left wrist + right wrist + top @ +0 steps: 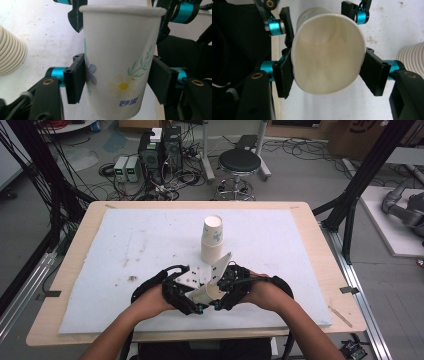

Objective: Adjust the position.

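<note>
At lower centre, left gripper (192, 306) and right gripper (220, 304) both clamp 1 cup (207, 292); whether it joins the stack (212, 240) is unclear.

**Even light, soft detail**

You work under bright, diffuse light; the mat (150, 240) reads near-white with faint shadows. The high view is slightly soft and bends at its edges. In both gripper views the cup (120, 62) is sharp, while the mat behind washes out.
</note>
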Demonstrator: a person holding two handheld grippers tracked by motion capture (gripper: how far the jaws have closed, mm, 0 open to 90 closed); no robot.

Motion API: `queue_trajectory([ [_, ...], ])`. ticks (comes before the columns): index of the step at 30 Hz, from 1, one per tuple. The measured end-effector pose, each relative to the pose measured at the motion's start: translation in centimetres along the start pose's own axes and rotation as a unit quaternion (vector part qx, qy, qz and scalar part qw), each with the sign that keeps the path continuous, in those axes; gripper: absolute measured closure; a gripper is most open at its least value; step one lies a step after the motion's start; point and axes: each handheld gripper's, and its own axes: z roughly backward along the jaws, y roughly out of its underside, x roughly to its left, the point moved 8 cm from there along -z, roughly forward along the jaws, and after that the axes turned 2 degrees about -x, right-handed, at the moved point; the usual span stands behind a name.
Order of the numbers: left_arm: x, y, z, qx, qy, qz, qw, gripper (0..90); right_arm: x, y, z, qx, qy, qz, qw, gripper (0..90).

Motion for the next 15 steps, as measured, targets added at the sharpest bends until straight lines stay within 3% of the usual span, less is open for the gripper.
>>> queue_trajectory([
  [9, -0.2, 0.3, -0.3, -0.007, 0.008, 0.003, 0.9999, 36.5, 0.3, 0.0, -0.2, 0.003, -0.011, -0.004, 0.9999, 31.1],
  [12, -0.1, 0.3, 0.0, -0.029, 0.007, 0.018, 0.9994, 36.1, -0.1, -0.3, 0.1, -0.029, -0.004, -0.017, 0.9994, 22.5],
  [15, 0.1, 0.7, 0.2, -0.055, -0.002, 0.034, 0.9979, 35.6, -0.5, -0.5, 1.0, -0.074, 0.003, -0.048, 0.9961, 21.0],
])
